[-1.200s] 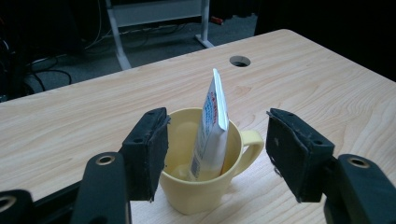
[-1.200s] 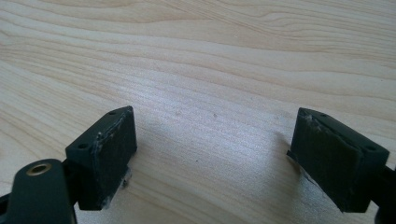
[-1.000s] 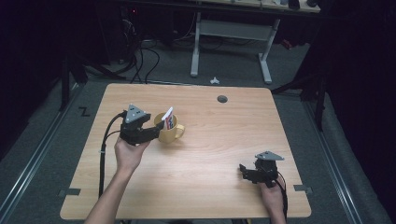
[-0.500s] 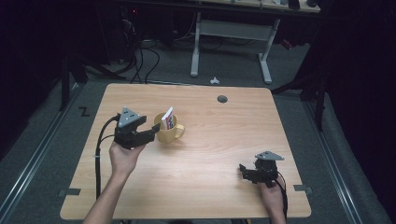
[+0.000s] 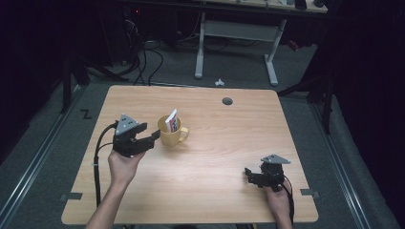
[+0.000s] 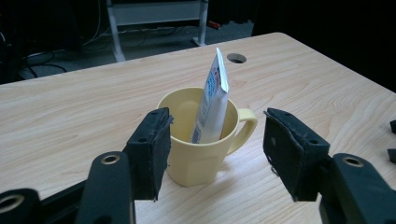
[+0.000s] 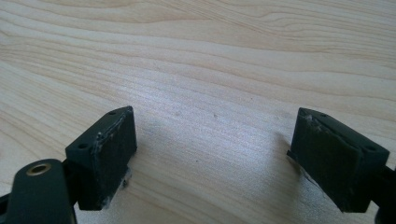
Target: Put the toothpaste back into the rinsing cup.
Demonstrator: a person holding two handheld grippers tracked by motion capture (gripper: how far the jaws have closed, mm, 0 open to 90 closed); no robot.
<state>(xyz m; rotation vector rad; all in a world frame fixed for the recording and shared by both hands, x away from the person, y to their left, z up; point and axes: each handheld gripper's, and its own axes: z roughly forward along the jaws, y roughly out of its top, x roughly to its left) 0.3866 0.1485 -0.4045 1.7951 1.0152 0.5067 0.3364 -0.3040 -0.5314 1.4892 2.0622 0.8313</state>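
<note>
With my left tongs [image 6: 212,154] released beside the yellow mug [image 6: 198,140], the tube [image 6: 211,100] stands propped inside; right tongs [image 7: 212,154] idle, spread over bare table [image 7: 210,56].

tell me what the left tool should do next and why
Probably ease the left tool forward until its open jaws straddle the yellow mug, then close. In the left gripper view the mug stands upright just ahead between the jaws, untouched, with a tube leaning inside. The right tool rests open far off on the table.
</note>
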